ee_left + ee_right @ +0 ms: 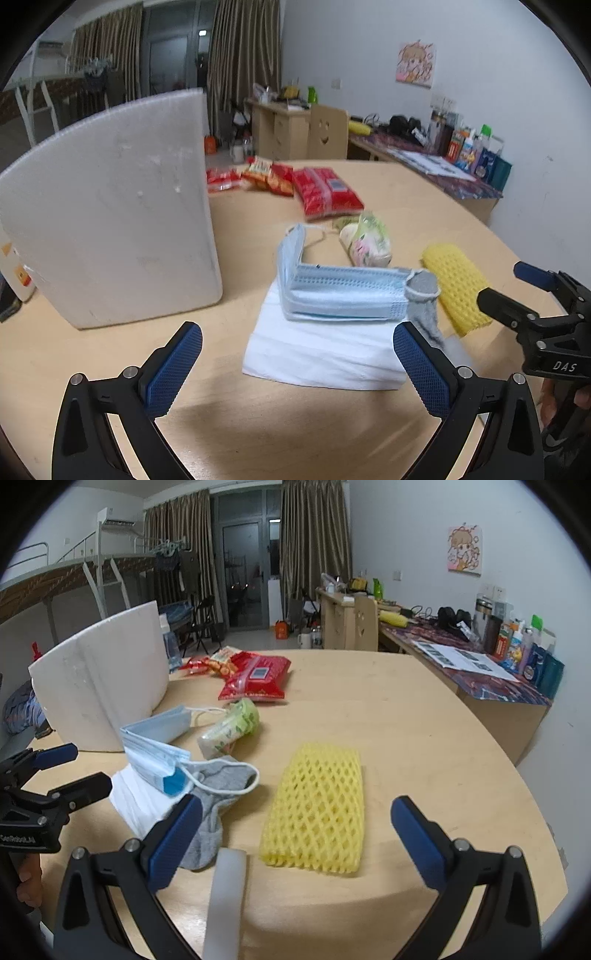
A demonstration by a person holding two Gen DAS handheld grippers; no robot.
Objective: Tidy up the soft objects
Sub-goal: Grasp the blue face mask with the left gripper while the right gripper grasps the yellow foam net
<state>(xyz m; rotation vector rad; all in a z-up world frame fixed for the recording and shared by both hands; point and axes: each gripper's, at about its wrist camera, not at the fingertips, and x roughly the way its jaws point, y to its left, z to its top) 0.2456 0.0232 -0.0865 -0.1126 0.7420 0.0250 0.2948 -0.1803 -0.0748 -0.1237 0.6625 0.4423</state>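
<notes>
A stack of blue face masks [343, 291] lies bent on a folded white cloth [325, 350]. A grey sock [424, 299] lies beside it, then a yellow foam net [456, 288]. My left gripper [297, 358] is open and empty, just short of the cloth. My right gripper [295, 834] is open and empty around the near end of the yellow foam net [317, 808]. The masks [155, 753], the sock [214, 797] and the cloth [136, 805] lie to its left. The right gripper [517, 291] shows at the left view's right edge.
A white foam box [110, 229] stands at the left on the wooden table [406, 192]. A floral tissue pack [367, 240] lies behind the masks. Red wipes pack [325, 192] and snack bags [258, 175] lie further back. A white foam strip [225, 897] lies near my right gripper.
</notes>
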